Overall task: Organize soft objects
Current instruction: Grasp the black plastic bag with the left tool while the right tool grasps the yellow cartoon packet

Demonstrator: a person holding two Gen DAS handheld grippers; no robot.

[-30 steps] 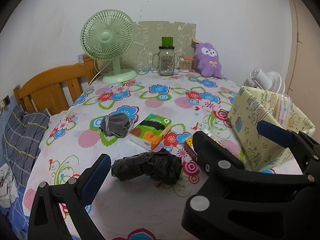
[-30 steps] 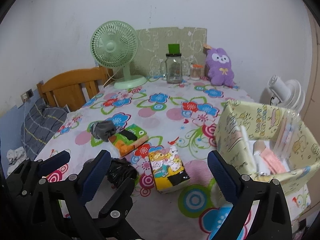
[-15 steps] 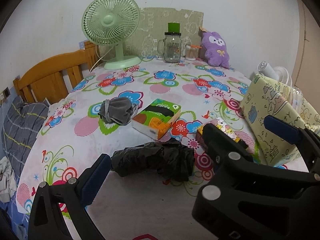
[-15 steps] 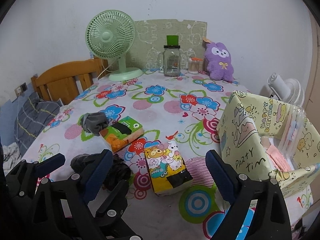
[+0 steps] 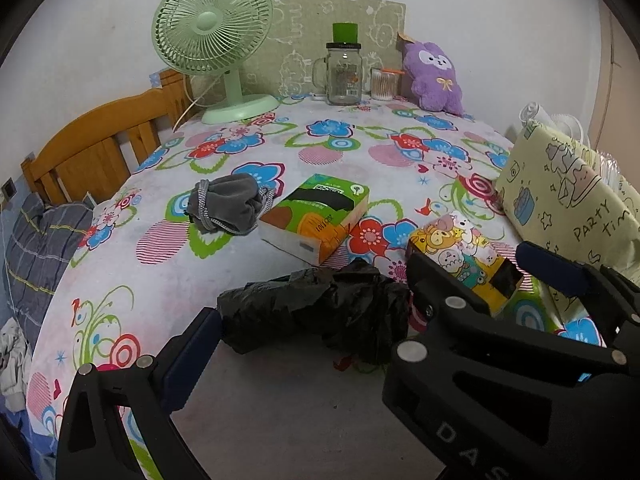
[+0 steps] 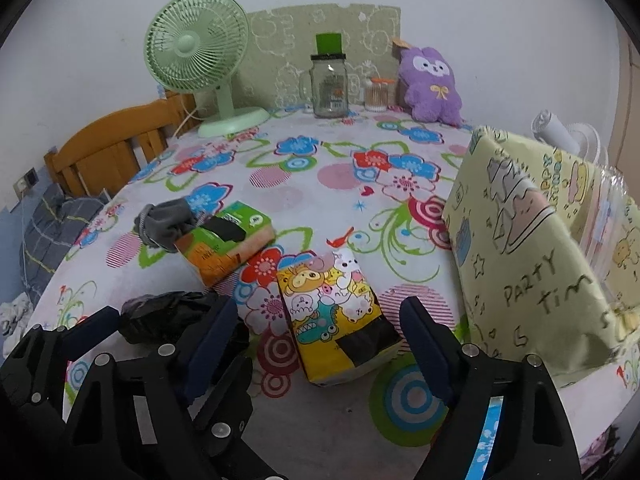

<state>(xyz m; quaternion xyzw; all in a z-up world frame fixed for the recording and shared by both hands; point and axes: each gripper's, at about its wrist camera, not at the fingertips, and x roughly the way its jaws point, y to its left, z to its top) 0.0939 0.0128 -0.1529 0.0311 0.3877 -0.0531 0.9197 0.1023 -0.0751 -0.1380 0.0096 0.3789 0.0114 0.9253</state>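
Between the left gripper's (image 5: 308, 344) spread fingers (unpinched), the black bag (image 5: 320, 310).

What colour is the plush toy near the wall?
Purple plush toy with a white face; right wrist view shows it best.

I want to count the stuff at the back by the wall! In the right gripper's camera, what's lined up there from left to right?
Green fan → glass jar mug with a green lid → small jar with an orange lid → purple plush bunny.
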